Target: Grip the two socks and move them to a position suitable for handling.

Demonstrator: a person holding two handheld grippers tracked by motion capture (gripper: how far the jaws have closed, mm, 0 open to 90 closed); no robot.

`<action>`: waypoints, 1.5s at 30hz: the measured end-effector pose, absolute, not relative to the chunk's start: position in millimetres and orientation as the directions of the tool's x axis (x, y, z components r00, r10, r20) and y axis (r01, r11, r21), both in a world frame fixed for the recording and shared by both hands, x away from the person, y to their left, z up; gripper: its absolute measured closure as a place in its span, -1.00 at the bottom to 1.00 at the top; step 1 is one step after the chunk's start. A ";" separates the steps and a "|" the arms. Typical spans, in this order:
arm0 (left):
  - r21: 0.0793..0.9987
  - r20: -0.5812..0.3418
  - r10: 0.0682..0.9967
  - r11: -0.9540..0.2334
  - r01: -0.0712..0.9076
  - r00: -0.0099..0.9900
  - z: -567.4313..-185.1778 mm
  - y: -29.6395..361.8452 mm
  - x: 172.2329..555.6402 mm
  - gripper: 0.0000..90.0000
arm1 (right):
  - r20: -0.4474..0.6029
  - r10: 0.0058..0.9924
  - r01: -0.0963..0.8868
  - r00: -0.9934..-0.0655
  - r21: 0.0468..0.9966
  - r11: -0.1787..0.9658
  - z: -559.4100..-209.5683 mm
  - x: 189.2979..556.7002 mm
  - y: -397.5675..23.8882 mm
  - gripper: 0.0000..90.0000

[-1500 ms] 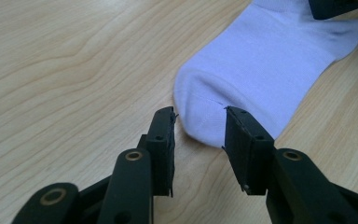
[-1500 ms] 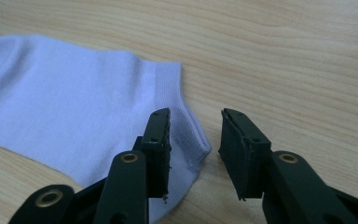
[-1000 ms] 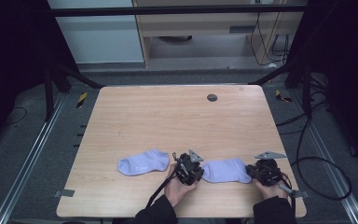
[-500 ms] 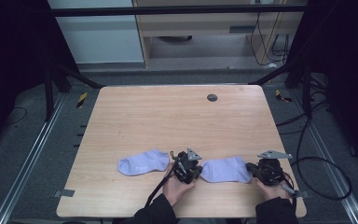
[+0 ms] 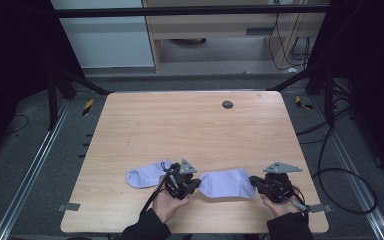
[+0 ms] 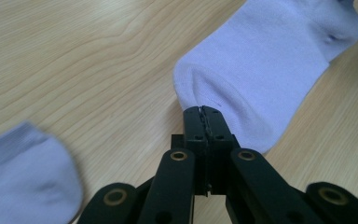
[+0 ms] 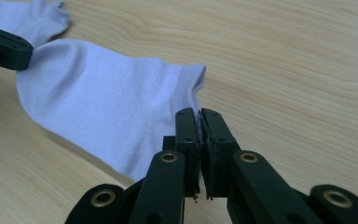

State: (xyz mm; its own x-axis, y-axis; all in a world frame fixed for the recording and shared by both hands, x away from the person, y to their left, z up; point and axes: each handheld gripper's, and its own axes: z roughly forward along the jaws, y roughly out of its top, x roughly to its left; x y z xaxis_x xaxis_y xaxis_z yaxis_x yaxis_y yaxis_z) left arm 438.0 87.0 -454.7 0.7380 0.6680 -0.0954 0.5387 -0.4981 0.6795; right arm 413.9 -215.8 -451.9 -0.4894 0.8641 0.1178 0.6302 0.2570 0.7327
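Looking down, high view: a pale lilac fabric ankle sock (image 5: 227,183) lies stretched across the lower middle of the light wooden counter (image 5: 190,130), between both tools.
High view, left tool (image 5: 196,184): closed on the sock's left end, a hand beneath it at the frame's bottom.
High view, right tool (image 5: 252,180): closed on the sock's right end.
High view, second sock: a matching lilac sock (image 5: 145,175) lies just left of the left tool.
Left gripper view: jaws pressed together at centre frame, pinching the rounded toe of the sock (image 6: 270,70), which runs to the upper right; the second sock (image 6: 25,172) is blurred at lower left.
Right gripper view: jaws nearly together at centre frame, nipping the cuff edge of the sock (image 7: 107,102); the left tool's black tip is at the upper left edge.
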 end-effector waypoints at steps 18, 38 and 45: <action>0.642 -0.080 0.710 -0.500 0.581 0.700 -468.5 142.9 420.9 0.98 | 0.150 0.805 0.630 -0.574 0.709 0.317 -465.5 415.5 -158.8 0.92; 0.636 -0.041 0.728 -0.508 0.580 0.684 -482.1 150.0 420.7 0.81 | 0.133 0.798 0.645 -0.588 0.673 0.363 -482.9 418.0 -149.0 0.79; 0.677 -0.028 0.752 -0.470 0.566 0.658 -469.9 160.7 420.2 0.47 | 0.134 0.812 0.627 -0.569 0.709 0.322 -478.6 418.5 -154.1 0.60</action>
